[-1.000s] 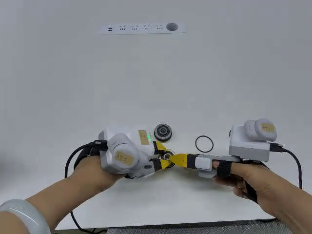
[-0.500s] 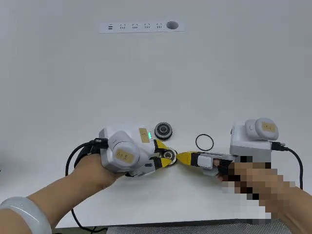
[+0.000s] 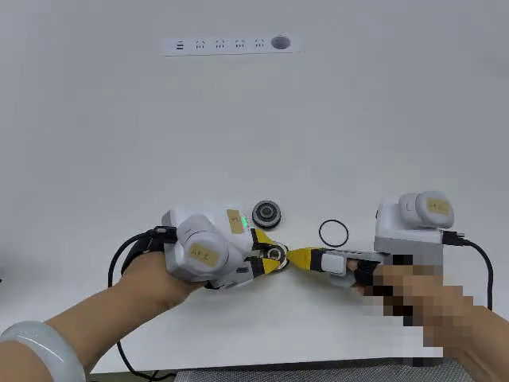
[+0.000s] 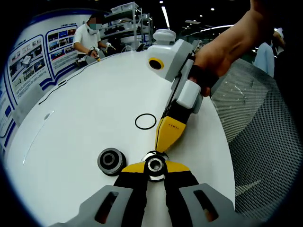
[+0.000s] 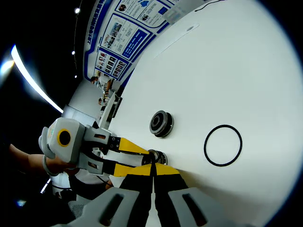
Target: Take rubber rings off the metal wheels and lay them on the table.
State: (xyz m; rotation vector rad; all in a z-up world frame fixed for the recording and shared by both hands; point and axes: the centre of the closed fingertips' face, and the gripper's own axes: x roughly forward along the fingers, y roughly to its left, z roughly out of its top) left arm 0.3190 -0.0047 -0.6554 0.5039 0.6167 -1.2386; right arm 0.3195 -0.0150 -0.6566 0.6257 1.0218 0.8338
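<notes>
Jaws of left gripper [image 4: 155,167] clamp metal wheel [image 4: 155,164]; right gripper [image 5: 152,166], closed, touches its rim.

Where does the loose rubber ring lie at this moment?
In the head view, the loose rubber ring lies flat on the table, right of centre: to the right of the free metal wheel and just beyond the right gripper, touching neither.

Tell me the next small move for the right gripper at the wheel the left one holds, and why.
Probably draw the right gripper gently away from the wheel, to see whether a ring peels off with it. The left gripper clamps that wheel, and the right's shut tips meet its edge; whether they pinch rubber is too small to tell. One loose ring lies on the table.
</notes>
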